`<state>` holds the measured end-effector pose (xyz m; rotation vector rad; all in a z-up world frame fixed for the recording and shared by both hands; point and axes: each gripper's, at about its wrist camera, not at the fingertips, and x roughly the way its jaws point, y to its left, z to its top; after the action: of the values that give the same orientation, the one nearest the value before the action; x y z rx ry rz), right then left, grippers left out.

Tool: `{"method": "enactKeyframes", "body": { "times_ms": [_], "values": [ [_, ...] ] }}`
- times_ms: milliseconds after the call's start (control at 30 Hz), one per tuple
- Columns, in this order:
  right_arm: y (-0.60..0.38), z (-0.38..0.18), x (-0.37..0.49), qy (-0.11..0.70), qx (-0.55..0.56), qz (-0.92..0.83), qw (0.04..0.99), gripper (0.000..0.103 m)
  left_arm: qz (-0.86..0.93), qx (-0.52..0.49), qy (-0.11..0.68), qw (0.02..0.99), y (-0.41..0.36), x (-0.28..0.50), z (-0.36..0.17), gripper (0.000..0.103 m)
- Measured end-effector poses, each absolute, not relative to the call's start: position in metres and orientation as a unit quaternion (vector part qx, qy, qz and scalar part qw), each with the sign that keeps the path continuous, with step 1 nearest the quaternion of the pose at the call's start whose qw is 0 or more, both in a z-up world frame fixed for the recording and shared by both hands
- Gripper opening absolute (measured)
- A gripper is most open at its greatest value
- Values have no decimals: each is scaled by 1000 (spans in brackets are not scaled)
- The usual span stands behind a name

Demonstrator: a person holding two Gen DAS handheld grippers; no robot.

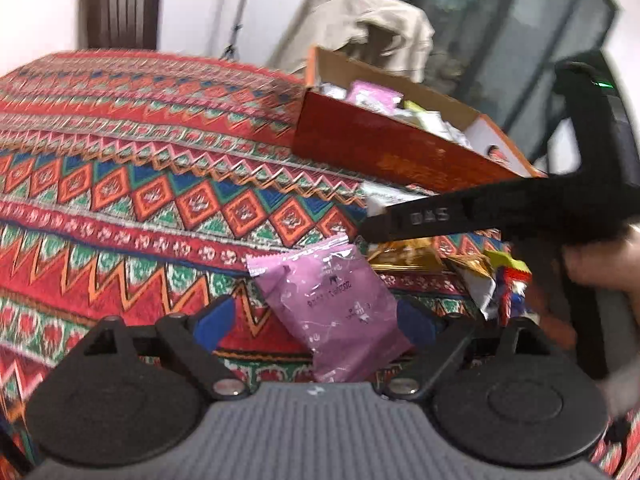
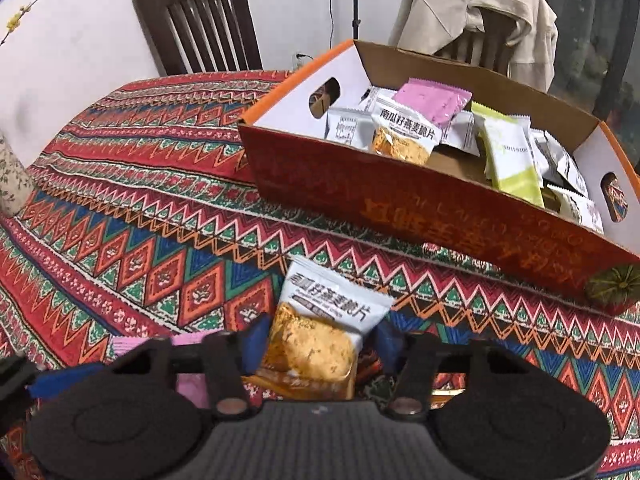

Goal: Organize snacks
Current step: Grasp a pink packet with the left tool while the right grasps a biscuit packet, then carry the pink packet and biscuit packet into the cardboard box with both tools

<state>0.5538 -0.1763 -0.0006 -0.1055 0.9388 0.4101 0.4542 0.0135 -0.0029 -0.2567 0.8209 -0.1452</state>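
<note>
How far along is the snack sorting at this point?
Done: several packets already lie in the cardboard box. In hand: the right gripper is closed on an oat crisp packet; the left gripper stands open around a pink packet. Left: gold and colourful wrappers lie loose on the tablecloth.

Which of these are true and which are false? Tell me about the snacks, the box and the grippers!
1. The right gripper has a white and orange snack packet between its fingers. True.
2. The cardboard box is empty. False: it holds several packets.
3. A pink packet lies between the left gripper fingers. True.
4. The tablecloth is plain white. False: it is a red, blue and green pattern.
5. A coat hangs over a chair behind the box. True.
</note>
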Motion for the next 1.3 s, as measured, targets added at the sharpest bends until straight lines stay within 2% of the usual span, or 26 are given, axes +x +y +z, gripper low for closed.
{"method": "enactKeyframes", "body": {
  "times_ms": [100, 200, 233, 300, 367, 567, 800, 900, 1133, 1300],
  "values": [
    [-185, 9, 548, 430, -32, 209, 878, 45, -58, -148, 408, 899, -2, 460, -2, 96],
    [-198, 25, 541, 407, -9, 218, 887, 45, -35, -121, 403, 906, -28, 464, -3, 96],
    [-204, 32, 537, 398, -3, 220, 891, 45, -26, -102, 395, 913, -36, 464, -5, 93],
    [-219, 43, 529, 375, 6, 223, 900, 45, -10, -61, 377, 924, -46, 460, -8, 64],
    [-237, 54, 519, 360, 10, 223, 906, 45, -23, -51, 367, 928, -47, 453, -9, 62],
    [-299, 72, 473, 326, 23, 231, 917, 46, -37, 4, 347, 937, -40, 420, -2, 62],
    [-353, 79, 381, 286, -21, 253, 924, 46, -57, 29, 295, 953, -26, 341, 43, 62],
    [-368, 76, 357, 289, -23, 256, 922, 46, -61, 40, 287, 955, -29, 335, 54, 62],
    [-379, 87, 365, 270, -18, 259, 927, 46, -95, 37, 268, 958, -43, 383, 86, 62],
    [-380, 110, 436, 265, 7, 246, 932, 46, -128, 51, 260, 956, -67, 473, 119, 63]
  ]
}}
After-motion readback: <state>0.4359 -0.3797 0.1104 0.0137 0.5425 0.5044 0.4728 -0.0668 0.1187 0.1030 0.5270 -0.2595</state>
